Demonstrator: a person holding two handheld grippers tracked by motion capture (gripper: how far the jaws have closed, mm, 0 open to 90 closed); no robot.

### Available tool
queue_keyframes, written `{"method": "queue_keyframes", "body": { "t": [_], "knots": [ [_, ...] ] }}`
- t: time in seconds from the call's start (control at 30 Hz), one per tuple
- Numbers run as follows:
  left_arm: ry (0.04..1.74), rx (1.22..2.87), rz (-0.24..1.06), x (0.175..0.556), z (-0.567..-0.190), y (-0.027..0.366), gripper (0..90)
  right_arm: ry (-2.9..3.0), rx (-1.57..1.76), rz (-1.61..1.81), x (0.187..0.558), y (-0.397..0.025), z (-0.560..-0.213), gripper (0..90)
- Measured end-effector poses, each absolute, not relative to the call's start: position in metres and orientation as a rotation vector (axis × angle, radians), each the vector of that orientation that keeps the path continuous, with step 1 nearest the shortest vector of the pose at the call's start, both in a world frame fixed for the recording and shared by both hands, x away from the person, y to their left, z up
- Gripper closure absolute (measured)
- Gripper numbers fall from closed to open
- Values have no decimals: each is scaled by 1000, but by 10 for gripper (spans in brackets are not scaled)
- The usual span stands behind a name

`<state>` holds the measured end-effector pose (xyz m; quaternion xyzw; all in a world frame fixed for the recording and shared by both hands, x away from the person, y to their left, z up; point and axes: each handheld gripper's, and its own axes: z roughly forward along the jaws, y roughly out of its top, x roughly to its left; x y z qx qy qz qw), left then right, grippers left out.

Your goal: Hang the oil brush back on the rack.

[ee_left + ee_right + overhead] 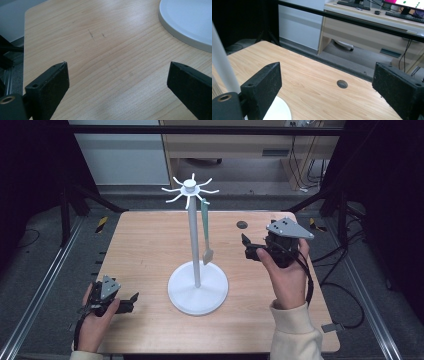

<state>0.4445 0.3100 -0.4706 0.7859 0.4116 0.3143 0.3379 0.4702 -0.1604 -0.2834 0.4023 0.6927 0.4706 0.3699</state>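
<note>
A white rack [193, 230] with a round base [198, 290] and a crown of hooks [190, 189] stands mid-table. A pale green spatula [206, 232] hangs from one hook on its right side, blade down above the base. My left gripper [131, 301] rests near the table's front left corner, open, jaws pointing toward the base; bare wood lies between its jaws [117, 72] and the base's rim [185, 27] shows at the upper right. My right gripper [246, 246] is held right of the pole, open and empty [325, 82], with the pole [220, 65] at its left.
A small dark round hole [242, 224] sits in the tabletop at the back right, also seen as a grey disc [342, 84]. Metal rails run along both table sides. A desk with a keyboard [354, 5] stands beyond the far edge.
</note>
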Motion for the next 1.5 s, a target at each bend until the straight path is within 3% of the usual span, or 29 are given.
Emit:
{"method": "queue_keyframes", "body": {
  "t": [0.33,0.73,1.5],
  "knots": [
    [1076,2047,819,445,-471,310,31,1748,1118,1146,483,-174,-300,111],
    [1075,2049,819,445,-471,310,29,1738,1229,1065,502,-194,-330,67],
    [1067,2039,824,444,-470,310,29,1878,1320,963,529,-209,-399,138]
  ]
}}
